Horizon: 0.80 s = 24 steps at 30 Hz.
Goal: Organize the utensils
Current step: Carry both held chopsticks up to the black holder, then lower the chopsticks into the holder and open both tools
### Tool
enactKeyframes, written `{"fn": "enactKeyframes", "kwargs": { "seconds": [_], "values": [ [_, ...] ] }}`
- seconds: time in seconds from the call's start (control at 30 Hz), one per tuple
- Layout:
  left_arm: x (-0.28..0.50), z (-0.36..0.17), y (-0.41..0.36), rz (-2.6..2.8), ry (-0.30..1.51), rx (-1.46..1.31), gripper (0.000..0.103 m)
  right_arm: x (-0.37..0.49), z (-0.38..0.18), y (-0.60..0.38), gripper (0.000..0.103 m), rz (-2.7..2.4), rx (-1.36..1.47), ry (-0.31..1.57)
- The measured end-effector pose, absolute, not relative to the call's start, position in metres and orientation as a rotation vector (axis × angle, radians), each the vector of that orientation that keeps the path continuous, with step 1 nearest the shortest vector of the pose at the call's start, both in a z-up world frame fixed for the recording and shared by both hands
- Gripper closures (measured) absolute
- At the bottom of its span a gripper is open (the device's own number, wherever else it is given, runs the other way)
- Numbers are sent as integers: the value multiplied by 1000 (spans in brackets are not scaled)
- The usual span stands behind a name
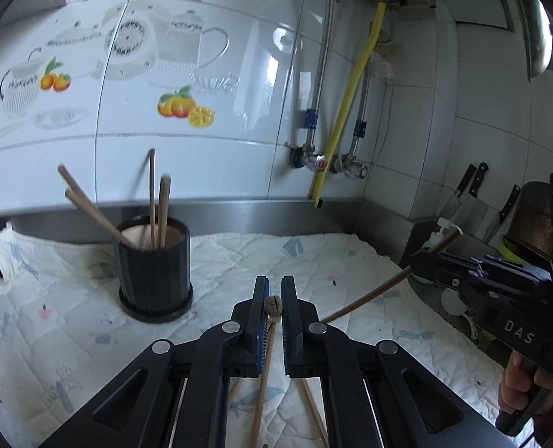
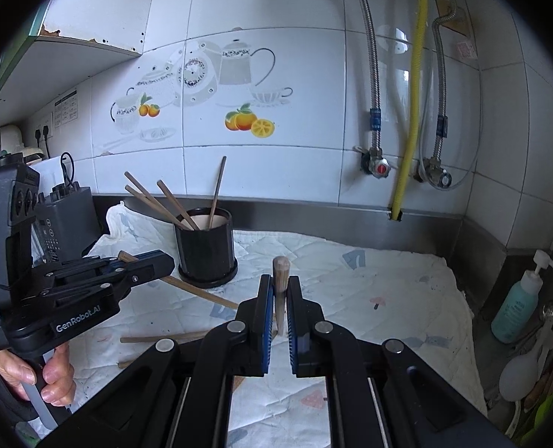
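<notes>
Both my grippers clamp chopsticks above the cloth (image 2: 370, 272): my left gripper (image 1: 272, 298) level, its chopstick (image 1: 262, 380) seemingly end-on; my right gripper (image 2: 281, 298) pinching its chopstick (image 2: 280, 280) upright. The holder (image 1: 153, 268) stands ahead-left.

Matt wooden chopsticks (image 2: 145, 194), glossy black holder (image 2: 206, 252) beyond the fingers, quilted cloth (image 2: 388, 283) beneath, glazed wall tiles (image 2: 306, 74), brushed steel backsplash (image 2: 314, 214)

Steel counter (image 2: 474, 231) w/ quilted cloth (image 2: 370, 283); holder (image 2: 206, 250), prob. chopsticks (image 2: 164, 337) atop.

Low wrist views, shared chopstick holder (image 1: 153, 268)
</notes>
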<state>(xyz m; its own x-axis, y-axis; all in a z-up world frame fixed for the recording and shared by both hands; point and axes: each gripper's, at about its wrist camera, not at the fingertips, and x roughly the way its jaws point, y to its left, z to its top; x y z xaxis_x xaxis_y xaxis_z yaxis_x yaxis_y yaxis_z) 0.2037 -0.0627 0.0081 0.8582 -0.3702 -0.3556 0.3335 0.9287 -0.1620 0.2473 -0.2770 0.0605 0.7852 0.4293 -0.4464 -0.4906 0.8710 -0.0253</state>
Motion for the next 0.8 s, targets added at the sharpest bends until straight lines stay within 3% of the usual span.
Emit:
{"fn": "enactKeyframes", "kwargs": {
  "seconds": [0.43, 0.8],
  "values": [
    [185, 102, -10, -321, 247, -53, 97, 278, 118, -242, 94, 599, -182, 425],
    [235, 179, 28, -213, 119, -1, 97, 316, 156, -189, 94, 670, -212, 378]
  ]
}}
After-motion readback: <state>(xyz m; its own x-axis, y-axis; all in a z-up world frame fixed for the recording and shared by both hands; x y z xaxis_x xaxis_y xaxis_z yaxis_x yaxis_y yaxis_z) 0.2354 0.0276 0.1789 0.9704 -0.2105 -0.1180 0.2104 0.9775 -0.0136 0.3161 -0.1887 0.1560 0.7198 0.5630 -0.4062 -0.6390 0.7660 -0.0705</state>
